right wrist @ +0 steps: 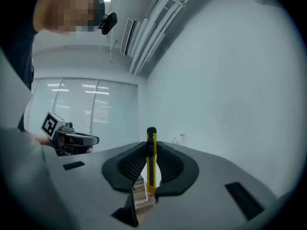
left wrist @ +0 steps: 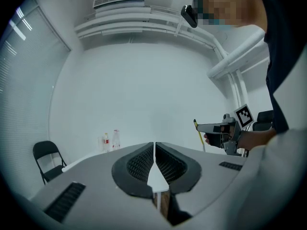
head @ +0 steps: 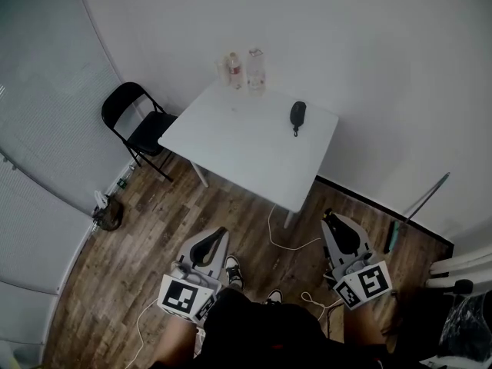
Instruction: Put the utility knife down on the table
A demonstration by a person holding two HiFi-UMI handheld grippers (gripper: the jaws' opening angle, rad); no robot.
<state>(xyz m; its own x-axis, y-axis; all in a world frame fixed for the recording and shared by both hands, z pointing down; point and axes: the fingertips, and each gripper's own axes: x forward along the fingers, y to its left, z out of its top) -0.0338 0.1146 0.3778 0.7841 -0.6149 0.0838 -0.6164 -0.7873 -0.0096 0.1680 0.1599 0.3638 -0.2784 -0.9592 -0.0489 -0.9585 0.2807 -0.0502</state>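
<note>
A yellow utility knife (right wrist: pixel 151 162) with a black slider stands upright between the pads of my right gripper (right wrist: pixel 151 150), which is shut on it. In the head view the right gripper (head: pixel 331 218) hangs over the wooden floor, short of the white table (head: pixel 231 148) and near its front right corner. My left gripper (head: pixel 218 234) is also over the floor, in front of the table. Its jaws are pressed together with nothing between them (left wrist: pixel 154 158). From the left gripper view the right gripper (left wrist: pixel 221 129) shows the knife's yellow tip (left wrist: pixel 196 126).
Two bottles (head: pixel 244 70) stand at the table's far edge, and a small black object (head: pixel 298 114) lies near its right side. A black folding chair (head: pixel 142 125) is left of the table. A white cable (head: pixel 288 243) and a teal tool (head: pixel 392 237) lie on the floor.
</note>
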